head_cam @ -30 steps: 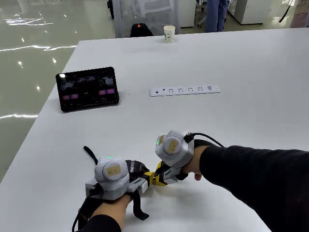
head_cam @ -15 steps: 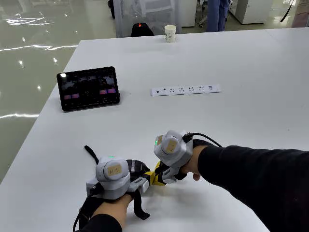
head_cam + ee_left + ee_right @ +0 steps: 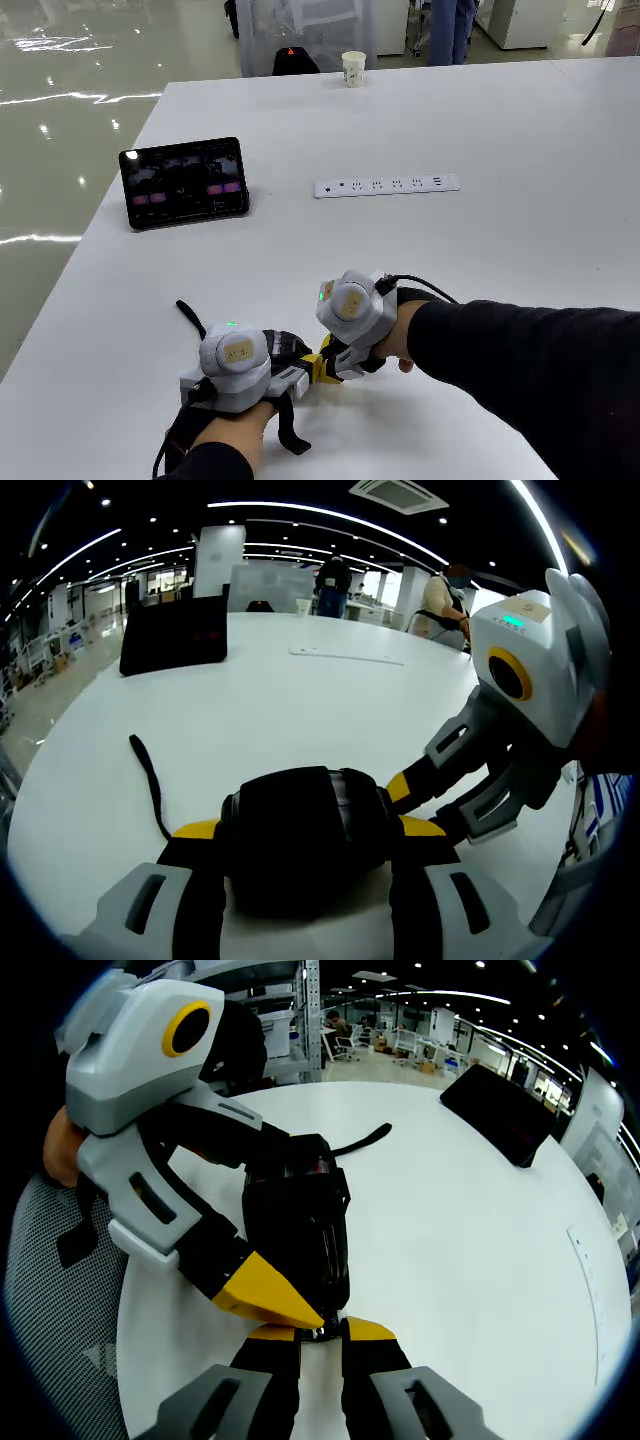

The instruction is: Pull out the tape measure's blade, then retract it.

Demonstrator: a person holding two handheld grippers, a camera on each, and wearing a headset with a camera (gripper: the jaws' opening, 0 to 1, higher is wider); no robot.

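Left gripper [image 3: 305,830] low, close to person. Its two yellow-tipped jaws squeeze both sides of black tape measure [image 3: 295,1220] and hold it on white table [image 3: 450,260]. Right gripper [image 3: 322,1332] just beside, facing it. Its jaws almost together, pinching small blade tip [image 3: 324,1331] right against tape measure's case. Thin black strap [image 3: 150,780] runs out from tape measure, lies on table. Farther off, dark tablet [image 3: 184,183] stands at left. White power strip [image 3: 387,185] lies flat in middle. Paper cup [image 3: 352,68] at far edge.
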